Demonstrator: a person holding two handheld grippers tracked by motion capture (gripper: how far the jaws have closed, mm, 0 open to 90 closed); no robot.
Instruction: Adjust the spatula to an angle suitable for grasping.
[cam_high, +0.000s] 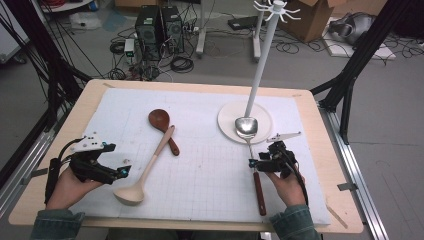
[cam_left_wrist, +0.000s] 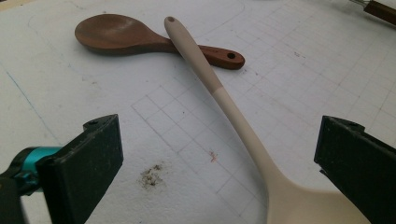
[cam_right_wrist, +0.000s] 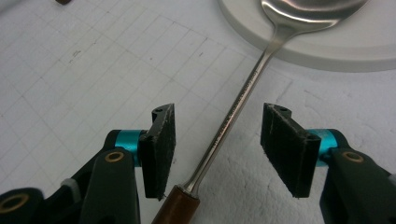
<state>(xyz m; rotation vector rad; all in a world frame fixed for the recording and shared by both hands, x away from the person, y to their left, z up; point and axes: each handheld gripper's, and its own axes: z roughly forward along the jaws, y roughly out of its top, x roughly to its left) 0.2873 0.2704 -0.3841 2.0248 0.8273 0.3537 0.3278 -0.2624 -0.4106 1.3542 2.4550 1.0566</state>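
Observation:
A steel spoon (cam_high: 246, 126) with a red-brown handle lies with its bowl on the white round base (cam_high: 227, 117) of a hook stand. My right gripper (cam_high: 257, 162) is open and low over the mat, one jaw on each side of the spoon's thin shank (cam_right_wrist: 247, 88), neither pad touching it. In the right gripper view, the gripper (cam_right_wrist: 219, 116) sits just ahead of the handle's top end. A beige ladle (cam_high: 150, 167) lies across a brown wooden spoon (cam_high: 160, 120). My left gripper (cam_high: 120, 172) is wide open near the ladle's bowl, with the ladle (cam_left_wrist: 233, 116) between the jaws of the gripper (cam_left_wrist: 217, 135), untouched.
A white gridded mat (cam_high: 200, 170) covers the wooden table. The stand's white pole (cam_high: 262, 60) rises from the base (cam_right_wrist: 327, 51) at the back right. The brown spoon (cam_left_wrist: 116, 35) lies beyond the left jaws. Cables and computer cases sit on the floor behind.

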